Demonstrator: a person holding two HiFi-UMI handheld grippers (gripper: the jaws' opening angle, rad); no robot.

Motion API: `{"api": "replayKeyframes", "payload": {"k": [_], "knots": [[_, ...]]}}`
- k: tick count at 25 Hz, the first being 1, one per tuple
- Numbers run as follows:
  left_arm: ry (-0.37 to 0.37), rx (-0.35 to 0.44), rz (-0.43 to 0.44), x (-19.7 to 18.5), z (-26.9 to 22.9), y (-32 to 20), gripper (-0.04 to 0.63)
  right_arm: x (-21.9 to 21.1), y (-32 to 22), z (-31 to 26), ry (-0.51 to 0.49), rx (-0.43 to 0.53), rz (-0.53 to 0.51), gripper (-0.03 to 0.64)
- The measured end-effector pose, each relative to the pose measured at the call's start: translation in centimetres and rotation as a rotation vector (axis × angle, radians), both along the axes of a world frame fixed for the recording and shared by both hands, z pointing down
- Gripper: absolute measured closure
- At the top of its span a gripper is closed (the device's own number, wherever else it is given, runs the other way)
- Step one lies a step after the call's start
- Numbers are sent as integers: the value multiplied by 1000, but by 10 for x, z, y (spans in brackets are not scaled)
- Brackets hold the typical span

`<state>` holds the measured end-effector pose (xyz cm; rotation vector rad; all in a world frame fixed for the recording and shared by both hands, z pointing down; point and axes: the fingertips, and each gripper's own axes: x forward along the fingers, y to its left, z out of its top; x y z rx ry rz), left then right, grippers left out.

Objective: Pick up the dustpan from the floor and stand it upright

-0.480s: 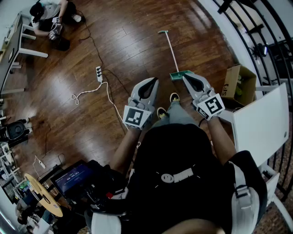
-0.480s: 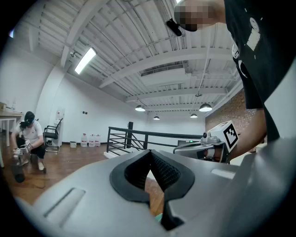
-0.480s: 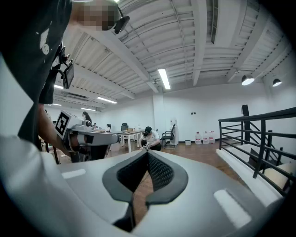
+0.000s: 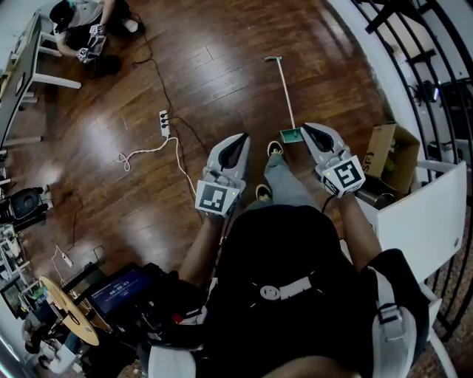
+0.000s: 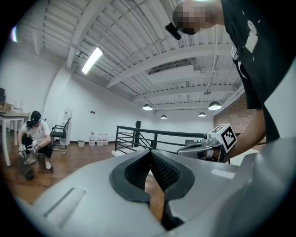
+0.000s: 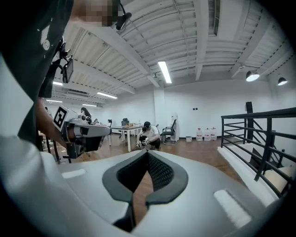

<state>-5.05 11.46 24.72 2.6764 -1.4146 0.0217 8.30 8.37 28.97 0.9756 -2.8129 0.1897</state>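
Observation:
The dustpan [image 4: 290, 135] lies flat on the wooden floor: a small green pan with a long thin handle [image 4: 283, 88] running away from me. In the head view my right gripper [image 4: 309, 130] hovers just right of the pan, above the floor and apart from it, jaws shut on nothing. My left gripper [image 4: 237, 141] hangs further left, also shut and empty. In the left gripper view its pads [image 5: 150, 152] meet at the tip. The right gripper view shows its own jaws [image 6: 148, 152] closed. Neither gripper view shows the dustpan.
My feet [image 4: 275, 150] stand just before the pan. A power strip [image 4: 163, 122] with a white cable lies on the floor to the left. A cardboard box [image 4: 392, 155], a white panel [image 4: 421, 214] and a black railing [image 4: 436, 88] line the right. A person [image 4: 81, 22] crouches far left.
The head view has shifted slightly and the green pan now sits lower, close beside the right gripper's tip. Both grippers stay shut and keep roughly their places.

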Motion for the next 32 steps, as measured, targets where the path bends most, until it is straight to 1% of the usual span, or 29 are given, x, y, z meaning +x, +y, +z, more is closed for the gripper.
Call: {"api": "replayKeyframes", "payload": {"k": [2, 6, 10, 14, 17, 19, 21, 23, 26, 29, 32], "knots": [[-5, -10, 4, 2, 5, -18, 577, 5, -23, 6, -2, 1, 2, 614], [-45, -16, 36, 13, 14, -51, 577, 20, -72, 14, -24, -17, 11, 614], [-95, -83, -2, 6, 31, -93, 577, 23, -117, 24, -19, -50, 9, 614], [-115, -113, -15, -5, 48, -143, 577, 14, -156, 34, 14, -22, 6, 615], [-89, -125, -43, -14, 63, -180, 577, -1, -177, 42, 82, -28, 0, 614], [-74, -145, -41, -17, 73, -205, 577, -13, -194, 48, 151, -19, 7, 615], [-70, -165, -19, -20, 85, -228, 577, -24, -213, 56, 230, -11, 31, 615], [-41, -183, 6, -25, 102, -251, 577, -36, -233, 65, 290, -14, 46, 615], [4, -216, 47, -30, 133, -275, 577, -54, -260, 80, 355, -8, 26, 615], [-4, -272, 79, -42, 173, -295, 577, -66, -291, 109, 425, -13, -3, 615], [-11, -339, 55, -63, 216, -314, 577, -75, -328, 157, 490, -39, -38, 614]]}}
